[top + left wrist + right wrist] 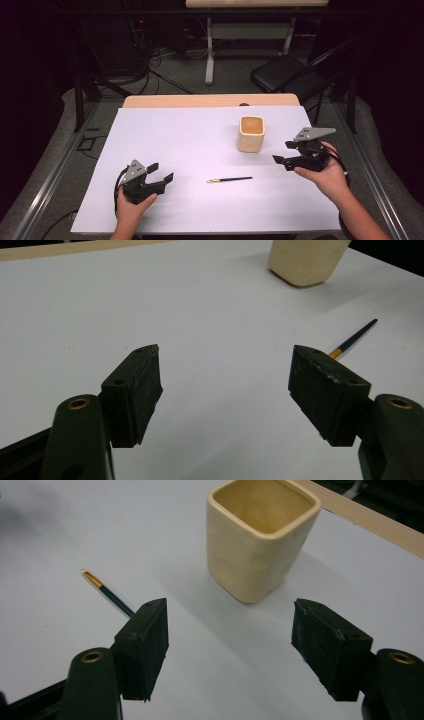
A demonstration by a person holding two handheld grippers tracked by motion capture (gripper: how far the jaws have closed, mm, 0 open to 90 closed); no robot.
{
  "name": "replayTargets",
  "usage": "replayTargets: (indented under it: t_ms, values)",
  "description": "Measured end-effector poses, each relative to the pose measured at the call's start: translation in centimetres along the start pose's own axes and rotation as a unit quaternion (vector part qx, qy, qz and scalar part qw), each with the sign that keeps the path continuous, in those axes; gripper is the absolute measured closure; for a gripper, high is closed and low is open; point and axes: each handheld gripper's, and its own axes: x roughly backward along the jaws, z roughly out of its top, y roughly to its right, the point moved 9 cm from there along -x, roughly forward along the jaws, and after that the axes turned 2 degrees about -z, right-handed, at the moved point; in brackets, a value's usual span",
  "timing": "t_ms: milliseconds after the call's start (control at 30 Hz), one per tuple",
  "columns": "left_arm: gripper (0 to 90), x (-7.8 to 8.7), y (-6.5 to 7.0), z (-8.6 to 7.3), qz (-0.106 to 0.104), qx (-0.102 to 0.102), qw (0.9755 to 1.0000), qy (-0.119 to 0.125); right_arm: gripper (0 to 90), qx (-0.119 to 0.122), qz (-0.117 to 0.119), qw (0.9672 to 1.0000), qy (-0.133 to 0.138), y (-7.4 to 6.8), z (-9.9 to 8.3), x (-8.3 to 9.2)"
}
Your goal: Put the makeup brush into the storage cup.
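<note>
left gripper view, paintbrush [356, 335] tip hidden behind finger, both grippers' fingers wide apart w/ nothing held

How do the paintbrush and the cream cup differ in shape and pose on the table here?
The paintbrush is thin and dark with a gold band near its tip; the cup is squarish, bulky and cream all over. The paintbrush lies flat, while the cup stands upright with its mouth open upward. The paintbrush lies nearer the person than the cup. Both rest on the white table, untouched by either tongs.
</note>
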Motion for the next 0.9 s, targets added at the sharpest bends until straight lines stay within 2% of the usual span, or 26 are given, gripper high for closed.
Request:
replayTargets:
  t_ms: [100, 133, 167, 200, 233, 267, 300, 367, 400, 433, 467, 500, 533, 567, 600, 633, 800, 833, 867, 900]
  values:
    - [29.2, 0.0, 0.0, 0.0, 0.000, 0.004, 1.0000, -0.001, 30.8, 0.033, 0.018, 0.9991, -0.018, -0.9, 1.4, 0.0]
    - [29.2, 0.0, 0.0, 0.0, 0.000, 0.004, 1.0000, -0.001, 30.8, 0.033, 0.018, 0.9991, -0.018, -0.9, 1.4, 0.0]
    - [29.2, 0.0, 0.0, 0.0, -0.001, 0.005, 1.0000, -0.001, 30.8, 0.052, 0.031, 0.9977, -0.029, -1.4, 2.1, -0.1]
    - [29.2, 0.0, 0.0, 0.0, -0.001, 0.005, 1.0000, -0.001, 30.8, 0.052, 0.031, 0.9977, -0.029, -1.4, 2.1, -0.1]
    - [29.2, 0.0, 0.0, 0.0, -0.002, 0.005, 1.0000, -0.001, 30.8, 0.072, 0.043, 0.9956, -0.043, -2.0, 2.6, -0.2]
    - [29.2, 0.0, 0.0, 0.0, -0.002, 0.005, 1.0000, -0.001, 30.8, 0.072, 0.043, 0.9956, -0.043, -2.0, 2.6, -0.2]
    - [29.2, 0.0, 0.0, -0.1, -0.002, 0.005, 1.0000, -0.001, 30.9, 0.092, 0.053, 0.9928, -0.055, -2.6, 3.0, -0.3]
    - [29.2, 0.0, -0.1, -0.1, -0.001, 0.005, 1.0000, -0.002, 31.4, 0.110, 0.063, 0.9896, -0.068, -3.1, 3.4, -0.5]
    - [29.2, 0.0, -0.1, -0.1, -0.001, 0.005, 1.0000, -0.002, 31.4, 0.110, 0.063, 0.9896, -0.068, -3.1, 3.4, -0.5]
    - [29.2, 0.0, -0.1, -0.1, -0.002, 0.007, 1.0000, -0.002, 32.2, 0.127, 0.068, 0.9861, -0.082, -3.5, 3.7, -0.8]
    - [29.2, 0.0, -0.1, -0.1, -0.002, 0.007, 1.0000, -0.002, 32.2, 0.127, 0.068, 0.9861, -0.082, -3.5, 3.7, -0.8]
    - [29.2, 0.0, -0.1, -0.1, -0.002, 0.007, 1.0000, -0.003, 32.3, 0.145, 0.071, 0.9823, -0.096, -3.8, 3.9, -1.1]
    - [29.2, 0.0, -0.1, -0.1, -0.002, 0.007, 1.0000, -0.003, 32.3, 0.153, 0.072, 0.9802, -0.104, -4.0, 4.0, -1.3]
    - [29.2, 0.0, -0.1, -0.1, -0.002, 0.008, 1.0000, -0.003, 32.3, 0.153, 0.072, 0.9802, -0.104, -4.0, 4.0, -1.3]
    - [29.2, -0.1, -0.1, -0.1, -0.004, 0.009, 1.0000, -0.002, 32.3, 0.159, 0.074, 0.9782, -0.111, -4.2, 4.1, -1.5]
    - [29.2, -0.1, 0.0, -0.1, -0.005, 0.009, 0.9999, -0.002, 32.3, 0.171, 0.075, 0.9746, -0.123, -4.4, 4.4, -1.8]
    - [29.2, -0.1, 0.0, -0.1, -0.007, 0.009, 0.9999, -0.003, 32.2, 0.199, 0.085, 0.9638, -0.156, -5.3, 4.9, -2.5]
    - [29.2, -0.1, 0.0, -0.1, -0.007, 0.009, 0.9999, -0.003, 32.2, 0.199, 0.085, 0.9638, -0.156, -5.3, 4.9, -2.5]
    - [29.2, -0.1, 0.0, -0.1, -0.007, 0.009, 0.9999, -0.004, 32.2, 0.203, 0.086, 0.9618, -0.162, -5.5, 5.0, -2.7]
    - [29.2, -0.1, 0.0, -0.1, -0.008, 0.009, 0.9999, -0.004, 32.2, 0.213, 0.090, 0.9571, -0.175, -5.8, 5.1, -3.0]
